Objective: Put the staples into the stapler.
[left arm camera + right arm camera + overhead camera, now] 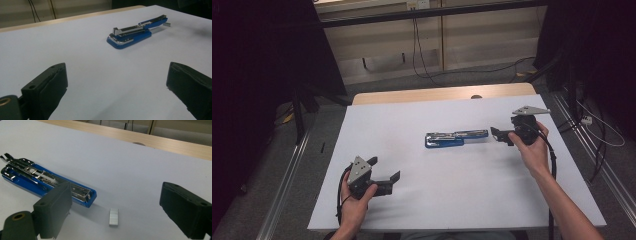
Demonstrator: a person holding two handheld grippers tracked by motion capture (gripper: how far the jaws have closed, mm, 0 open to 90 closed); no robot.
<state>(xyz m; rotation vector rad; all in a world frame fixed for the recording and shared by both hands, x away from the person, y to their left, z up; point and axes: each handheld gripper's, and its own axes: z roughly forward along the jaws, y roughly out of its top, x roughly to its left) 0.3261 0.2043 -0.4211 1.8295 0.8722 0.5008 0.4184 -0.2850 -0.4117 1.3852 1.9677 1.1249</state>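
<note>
- Left hand-held gripper (384,172) near counter's (437,200) front-left corner, jaws apart, empty; blue stapler (455,138) mid-counter, opened flat. Dim room, cables on floor.
- Left gripper view: stapler (132,33) well ahead; rigid metal, probably weighty.
- Right hand-held gripper (113,205) agape over staple strip (113,217) beside stapler's end; strip small, light, brittle — pinch its long sides.

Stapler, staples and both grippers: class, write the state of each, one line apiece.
stapler: lying on the table, top swung open, loading channel exposed.
strip of staples: loose on the table beside the stapler's end, not loaded.
left gripper: open, holding nothing.
right gripper: open, jaws either side of the strip, not touching it.
</note>
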